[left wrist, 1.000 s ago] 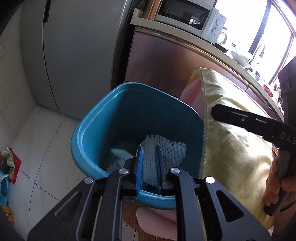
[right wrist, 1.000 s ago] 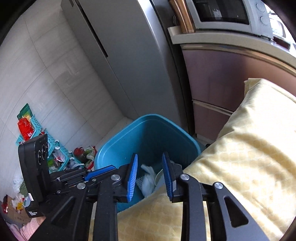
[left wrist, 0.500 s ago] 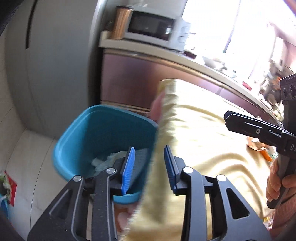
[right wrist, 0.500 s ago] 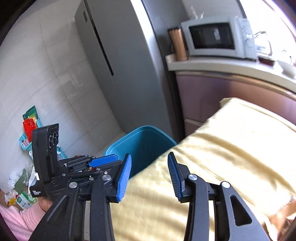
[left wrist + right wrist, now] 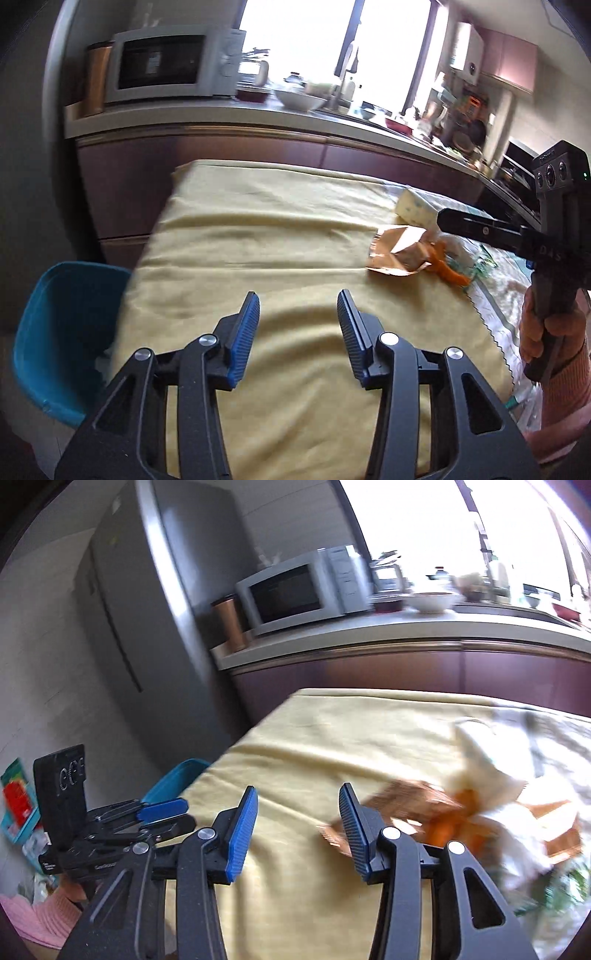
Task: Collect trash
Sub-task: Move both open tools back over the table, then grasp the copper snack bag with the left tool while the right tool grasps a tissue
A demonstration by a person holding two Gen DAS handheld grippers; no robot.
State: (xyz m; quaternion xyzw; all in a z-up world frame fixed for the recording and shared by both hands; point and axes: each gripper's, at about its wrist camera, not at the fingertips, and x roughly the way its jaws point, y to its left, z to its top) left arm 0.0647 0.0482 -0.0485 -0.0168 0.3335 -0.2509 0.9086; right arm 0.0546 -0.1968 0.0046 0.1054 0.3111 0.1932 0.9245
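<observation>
You are between pickups: both tools hang over the yellow cloth (image 5: 280, 258) on the tabletop, and neither carries anything. Your left gripper (image 5: 297, 325) has its fingers spread wide with only bare cloth showing between them; your right gripper (image 5: 297, 816) is spread just as wide, also with nothing in it. The trash that remains lies in a loose heap toward the right side of the tabletop: a brown paper wrapper (image 5: 397, 251), an orange scrap (image 5: 448, 271) touching it, a pale blue-speckled packet (image 5: 415, 214) just behind, and crumpled white paper (image 5: 487, 764) that shows in the right wrist view, much of it blurred. The teal bin (image 5: 51, 332) stands on the floor just beside the tabletop's left edge, below the cloth; from here its inside is mostly hidden, so you cannot tell what it holds. The next move, as I judge it, is for your right gripper, which is nearest the heap, to come down over the brown wrapper and close on one raised fold, not the flat cloth beneath it. Thin paper may slip or drag its neighbours, so take one piece cleanly, then carry it leftward to the bin.
</observation>
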